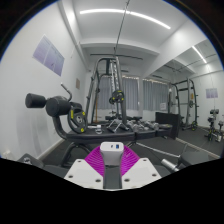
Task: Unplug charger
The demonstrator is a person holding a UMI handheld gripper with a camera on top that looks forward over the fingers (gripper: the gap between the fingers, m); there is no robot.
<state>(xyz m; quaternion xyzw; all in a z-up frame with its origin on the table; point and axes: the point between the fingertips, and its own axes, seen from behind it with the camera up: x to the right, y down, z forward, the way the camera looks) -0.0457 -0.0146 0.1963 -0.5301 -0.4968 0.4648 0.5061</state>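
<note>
A small white charger (114, 150) with a blue port on its face sits between my two fingers. The magenta pads (98, 158) press on it from both sides, so my gripper (113, 153) is shut on it. The charger is held up in the air, facing into the room. No cable and no socket show in this view. The charger's lower part is hidden between the pads.
This is a gym room. A black padded bench machine (55, 108) stands at the left, a tall weight rack (108, 85) is straight ahead, and another rack (186, 105) is at the right. The floor runs between them.
</note>
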